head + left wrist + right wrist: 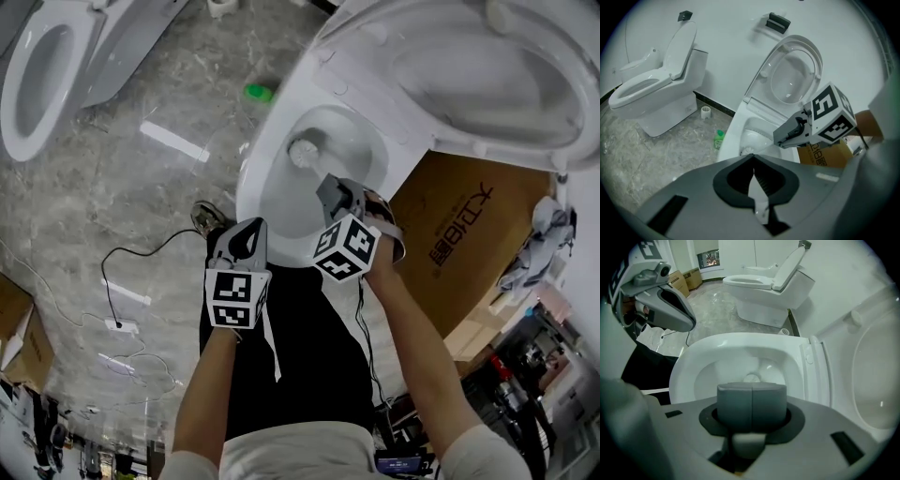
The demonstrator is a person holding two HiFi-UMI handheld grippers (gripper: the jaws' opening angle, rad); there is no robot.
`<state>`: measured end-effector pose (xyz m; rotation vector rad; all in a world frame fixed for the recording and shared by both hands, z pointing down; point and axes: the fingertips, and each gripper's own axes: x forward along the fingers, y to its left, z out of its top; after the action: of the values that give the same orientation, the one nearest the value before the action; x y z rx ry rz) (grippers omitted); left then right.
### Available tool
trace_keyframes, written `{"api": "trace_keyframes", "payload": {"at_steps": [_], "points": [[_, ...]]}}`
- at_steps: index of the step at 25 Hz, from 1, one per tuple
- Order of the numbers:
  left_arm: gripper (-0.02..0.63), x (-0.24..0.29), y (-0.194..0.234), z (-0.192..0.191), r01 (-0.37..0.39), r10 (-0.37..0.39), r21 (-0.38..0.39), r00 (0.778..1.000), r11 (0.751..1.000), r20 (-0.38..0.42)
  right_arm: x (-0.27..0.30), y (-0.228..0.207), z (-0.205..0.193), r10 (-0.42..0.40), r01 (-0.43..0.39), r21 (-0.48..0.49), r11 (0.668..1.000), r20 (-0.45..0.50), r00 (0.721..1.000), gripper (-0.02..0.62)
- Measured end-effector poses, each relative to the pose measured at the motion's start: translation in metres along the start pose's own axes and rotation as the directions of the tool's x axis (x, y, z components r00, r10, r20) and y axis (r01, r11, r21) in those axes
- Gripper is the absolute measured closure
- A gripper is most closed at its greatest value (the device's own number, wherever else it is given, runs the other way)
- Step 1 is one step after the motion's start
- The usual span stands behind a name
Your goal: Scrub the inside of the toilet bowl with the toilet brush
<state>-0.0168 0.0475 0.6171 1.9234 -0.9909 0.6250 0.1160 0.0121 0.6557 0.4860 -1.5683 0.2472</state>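
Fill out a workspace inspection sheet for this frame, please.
Surface: grey marble floor, glossy.
Job's things: toilet bowl, lid up; toilet brush head inside the bowl.
Clutter: green bottle on the floor beside the bowl; cardboard box on the other side.
Grippers: right gripper shut on the toilet brush; left gripper shut, empty, short of the bowl.
Cables: black cable across the floor.
Surroundings: second toilet, white wall.

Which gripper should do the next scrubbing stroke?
Right. The right gripper is over the toilet bowl, shut on the toilet brush, head inside; the left gripper is shut, empty, outside the rim.
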Motion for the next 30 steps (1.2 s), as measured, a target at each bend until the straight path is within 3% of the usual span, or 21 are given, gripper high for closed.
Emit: {"api": "trace_keyframes", "payload": {"at_steps": [6,15,23,30], "points": [[0.597,0.002,-0.002,0.005,-0.029,0.030,-0.019,0.999,0.999,0.022,0.002,-0.027,0.000,-0.034,0.034,-0.078,0.996,0.001,0.999,0.451],[0.597,0.013,-0.026,0.010,-0.013,0.013,0.018,1.000,1.000,0.010,-0.004,-0.058,-0.037,-0.041,0.041,-0.033,0.999,-0.008,0.999,0.449],[0.597,0.020,-0.049,0.007,0.025,-0.023,0.096,0.999,0.995,-0.025,-0.007,-0.037,-0.080,-0.055,0.056,0.041,0.998,-0.020,0.998,0.451],[0.597,0.017,-0.057,-0.012,0.066,-0.056,0.146,0.996,0.987,-0.075,-0.010,-0.010,-0.094,-0.066,0.068,0.110,0.992,-0.023,0.998,0.451]]}}
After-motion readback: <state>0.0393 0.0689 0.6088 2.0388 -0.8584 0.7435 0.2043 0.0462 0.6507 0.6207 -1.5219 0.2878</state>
